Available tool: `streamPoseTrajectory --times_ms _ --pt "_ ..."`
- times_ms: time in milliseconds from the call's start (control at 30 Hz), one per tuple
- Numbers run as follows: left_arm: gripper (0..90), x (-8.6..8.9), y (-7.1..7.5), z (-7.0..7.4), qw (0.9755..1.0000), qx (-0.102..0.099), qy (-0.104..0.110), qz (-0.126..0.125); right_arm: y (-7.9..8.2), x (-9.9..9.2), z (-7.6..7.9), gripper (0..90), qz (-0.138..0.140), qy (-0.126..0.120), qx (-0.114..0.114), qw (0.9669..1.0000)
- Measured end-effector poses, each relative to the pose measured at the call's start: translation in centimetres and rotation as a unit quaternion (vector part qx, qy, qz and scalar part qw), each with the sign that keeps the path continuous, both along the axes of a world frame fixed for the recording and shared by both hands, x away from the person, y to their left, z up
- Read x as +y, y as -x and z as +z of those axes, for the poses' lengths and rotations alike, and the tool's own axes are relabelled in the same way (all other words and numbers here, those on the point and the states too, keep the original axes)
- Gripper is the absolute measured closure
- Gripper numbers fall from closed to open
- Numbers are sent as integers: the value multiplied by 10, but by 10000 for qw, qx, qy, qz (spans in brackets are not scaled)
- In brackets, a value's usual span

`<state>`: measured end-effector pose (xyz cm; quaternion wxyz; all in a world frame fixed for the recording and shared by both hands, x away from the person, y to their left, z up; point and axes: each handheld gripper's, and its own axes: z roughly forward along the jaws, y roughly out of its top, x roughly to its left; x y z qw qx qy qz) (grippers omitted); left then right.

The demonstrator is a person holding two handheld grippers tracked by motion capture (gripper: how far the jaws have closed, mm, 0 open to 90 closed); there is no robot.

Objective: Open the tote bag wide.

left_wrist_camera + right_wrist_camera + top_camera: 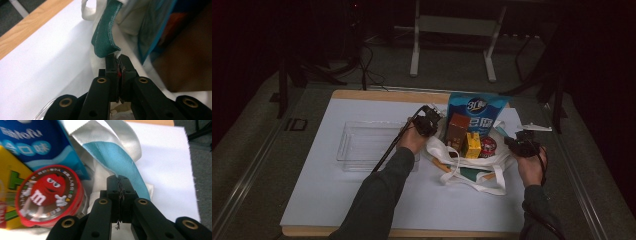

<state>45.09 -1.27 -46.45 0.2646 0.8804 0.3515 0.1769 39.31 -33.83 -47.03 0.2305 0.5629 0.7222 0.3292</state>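
While each pair of tongs is clamped on an edge of the tote bag (472, 170), we see the bag lying between them, right of centre in the high view, on the white-covered bench (327, 200). Our left tongs (428, 122) hold the bag's left rim near the upper middle of the frame; our right tongs (523, 145) hold its right rim, lower and farther right. The bag's mouth therefore stretches roughly from left to right across the frame, and neither hand is nearer than the other: both already touch it.

Seen along the left tongs (119, 65), the jaws are together on white cloth just below a dark green trim (106, 32). Seen along the right tongs (121, 185), the jaws are together on a light blue strap (117, 157).

The bag is soft, cream-white canvas, slumped flat with looping handles. Groceries sit in its mouth: a tall blue pouch (477, 112), a brown box (458, 129), a yellow carton (472, 145) and a round red-lidded tin (47, 195). A clear plastic tray (362, 145) lies to the left of the bag
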Motion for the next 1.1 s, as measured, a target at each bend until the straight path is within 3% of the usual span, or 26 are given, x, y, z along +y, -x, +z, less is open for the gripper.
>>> streamPoseTrajectory --times_ms 167,367,500,600,667,800,900,1100 --pt "880 0 -5 -13 9997 160 -138 100 -4 0 -9 890 -24 -20 115 9999" --pt "882 -6 -2 -15 9991 62 -354 203 -4 3 -25 892 -164 -77 194 9996" --pt "881 -7 0 -15 9992 12 -366 167 -2 6 -21 887 -192 44 196 9996" --pt "879 -6 1 -15 9992 -5 -372 129 3 7 -15 848 -148 -21 87 9999" --pt "879 -6 0 -15 9993 -2 -372 106 9 7 -11 809 -83 -55 -29 9999" --pt "878 -6 0 -15 9992 0 -390 79 23 10 2 740 92 119 -268 9995" --pt "878 -6 0 -15 9992 4 -391 45 39 12 9 712 272 2 -393 9989" --pt "878 -6 1 -15 9991 -38 -410 46 79 30 -2 700 823 -163 -360 9958"
